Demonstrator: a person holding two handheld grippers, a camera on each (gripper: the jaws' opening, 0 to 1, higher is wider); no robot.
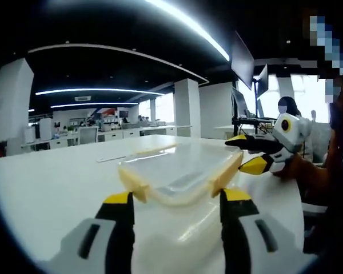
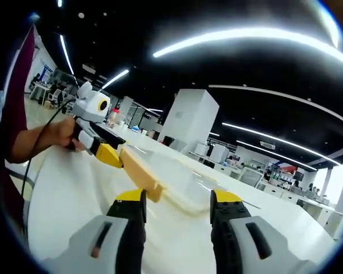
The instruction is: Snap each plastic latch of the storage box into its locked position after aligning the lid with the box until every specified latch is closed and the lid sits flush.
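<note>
**Q:** State the position of the grippers and box.

**A:** The box (image 1: pixel 177 177) sits centre frame on the table (image 1: pixel 51 182) in the left gripper view, with its lid (image 1: pixel 180 165) on. My left gripper (image 1: pixel 177 202) is spread wide and empty, straddling the near end, likely to steady it. My right gripper (image 1: pixel 252 153), at right, is also parted, at a yellow latch (image 1: pixel 231 171). I judge the latch unlocked.

**Q:** Surface and room?

**A:** White, glossy table. Open office: columns, ceiling light strips, desks at rear.

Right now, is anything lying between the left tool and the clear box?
No. In the left gripper view, bare white table separates the left tool from the box.
</note>
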